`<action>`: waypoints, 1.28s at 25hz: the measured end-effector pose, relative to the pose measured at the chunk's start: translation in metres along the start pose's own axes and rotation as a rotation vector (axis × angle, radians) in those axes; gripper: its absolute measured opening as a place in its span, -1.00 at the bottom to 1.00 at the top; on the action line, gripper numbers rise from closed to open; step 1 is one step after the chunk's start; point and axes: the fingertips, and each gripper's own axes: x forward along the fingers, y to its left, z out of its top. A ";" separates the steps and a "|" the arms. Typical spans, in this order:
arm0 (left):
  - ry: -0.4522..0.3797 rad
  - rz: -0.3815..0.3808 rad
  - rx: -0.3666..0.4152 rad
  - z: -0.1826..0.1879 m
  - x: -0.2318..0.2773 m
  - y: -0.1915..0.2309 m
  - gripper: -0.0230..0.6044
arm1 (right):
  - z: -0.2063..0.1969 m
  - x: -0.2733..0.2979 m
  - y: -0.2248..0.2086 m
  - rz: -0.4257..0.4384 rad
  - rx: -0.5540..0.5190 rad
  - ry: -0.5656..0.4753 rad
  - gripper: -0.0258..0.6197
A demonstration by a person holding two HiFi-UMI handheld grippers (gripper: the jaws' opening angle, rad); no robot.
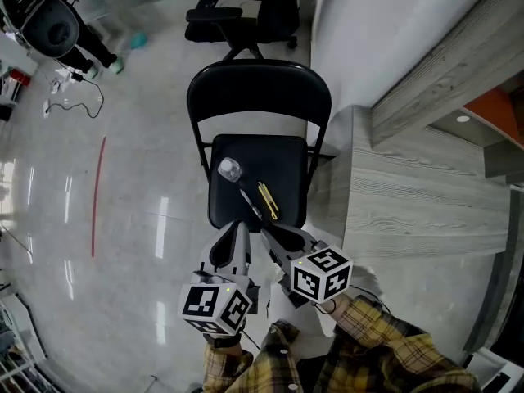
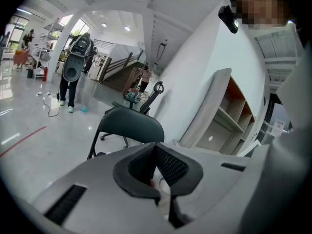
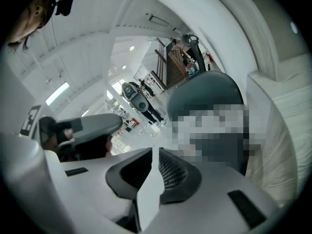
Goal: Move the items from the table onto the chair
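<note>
Head view: both forearms, in yellow plaid sleeves [image 1: 372, 334], enter from below and hold the claws side by side, just apart, above the front edge of the black folding chair [image 1: 258, 92]. Both point forward and down at the seat.

Left claw [image 1: 238, 226]: clenched, jaws together, nothing gripped; the left gripper view [image 2: 156, 149] agrees.

Right claw [image 1: 273, 233]: the right gripper view [image 3: 153, 152] shows the jaws a narrow slit apart, with nothing between them.

On the seat lie a clear round object [image 1: 230, 169], a black pen [image 1: 250, 201] and yellow pens [image 1: 268, 199].

The grey wood-grain worktop [image 1: 409, 207] stands just right of the chair.
</note>
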 end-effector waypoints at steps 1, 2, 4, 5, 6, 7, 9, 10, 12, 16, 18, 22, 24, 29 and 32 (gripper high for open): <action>-0.002 -0.002 0.007 0.004 -0.002 -0.008 -0.91 | 0.007 -0.016 0.005 0.026 0.002 -0.013 -0.75; -0.005 -0.005 0.012 0.007 -0.003 -0.018 -0.91 | 0.015 -0.034 0.010 0.051 0.001 -0.027 -0.75; -0.008 -0.022 0.030 0.014 -0.003 -0.041 -0.91 | 0.032 -0.071 0.013 0.091 -0.016 -0.056 -0.77; -0.007 -0.033 0.044 0.017 -0.002 -0.055 -0.91 | 0.041 -0.092 0.013 0.103 -0.027 -0.072 -0.79; -0.005 -0.044 0.059 0.020 0.000 -0.071 -0.91 | 0.050 -0.113 0.011 0.111 -0.036 -0.088 -0.81; -0.004 -0.055 0.074 0.023 0.003 -0.088 -0.91 | 0.059 -0.135 0.008 0.115 -0.043 -0.107 -0.81; -0.011 -0.072 0.097 0.029 0.010 -0.125 -0.91 | 0.078 -0.180 -0.005 0.113 -0.050 -0.148 -0.83; -0.018 -0.082 0.104 0.031 0.015 -0.145 -0.91 | 0.087 -0.204 -0.015 0.108 -0.052 -0.171 -0.83; -0.036 -0.104 0.117 0.033 0.027 -0.188 -0.91 | 0.104 -0.251 -0.038 0.094 -0.054 -0.217 -0.84; -0.045 -0.149 0.156 0.026 0.052 -0.281 -0.91 | 0.134 -0.344 -0.087 0.056 -0.070 -0.308 -0.86; -0.048 -0.172 0.170 0.019 0.065 -0.329 -0.91 | 0.146 -0.389 -0.113 0.037 -0.084 -0.345 -0.86; -0.050 -0.230 0.183 -0.004 0.095 -0.420 -0.91 | 0.168 -0.476 -0.170 -0.029 -0.127 -0.416 -0.86; -0.036 -0.263 0.175 -0.019 0.109 -0.463 -0.91 | 0.174 -0.516 -0.198 -0.074 -0.123 -0.451 -0.86; 0.016 -0.354 0.206 -0.052 0.136 -0.559 -0.91 | 0.182 -0.593 -0.252 -0.192 -0.146 -0.501 -0.86; 0.044 -0.414 0.245 -0.061 0.144 -0.597 -0.91 | 0.182 -0.621 -0.273 -0.254 -0.158 -0.521 -0.86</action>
